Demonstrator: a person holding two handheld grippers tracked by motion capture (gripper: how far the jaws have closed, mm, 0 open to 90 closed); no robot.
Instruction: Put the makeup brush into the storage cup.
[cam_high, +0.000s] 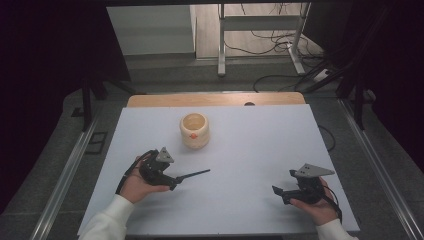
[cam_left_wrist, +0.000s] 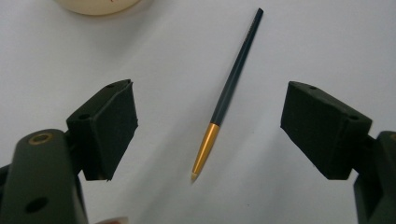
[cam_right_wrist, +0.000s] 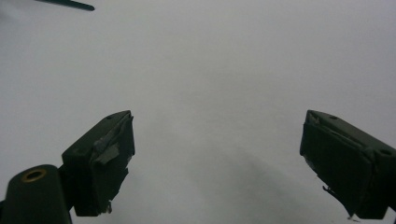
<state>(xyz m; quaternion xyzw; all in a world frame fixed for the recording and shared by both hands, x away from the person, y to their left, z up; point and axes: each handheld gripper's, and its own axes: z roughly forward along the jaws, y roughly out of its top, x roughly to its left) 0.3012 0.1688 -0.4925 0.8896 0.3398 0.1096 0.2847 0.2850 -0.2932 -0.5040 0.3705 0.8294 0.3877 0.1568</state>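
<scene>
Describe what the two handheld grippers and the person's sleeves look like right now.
Both the left gripper and right gripper are black, each topped by a grey three-cornered plate. Their jaws end in blocky black pads; the right gripper's pads look taped and frayed. A brass-coloured ring shows near each left jaw's base. A black cable trails from each. The sleeves are white.

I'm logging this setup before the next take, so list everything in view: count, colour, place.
pen: one, dark barrel with gold tip, flat on the sheet between the left gripper's open jaws, untouched
cup: one, cream with a small orange spot, upright on the sheet beyond the pen
sheet: one, white, covering the table
table: one, wooden edge at the far side
left gripper: one, black, open
right gripper: one, black, open over bare sheet
</scene>
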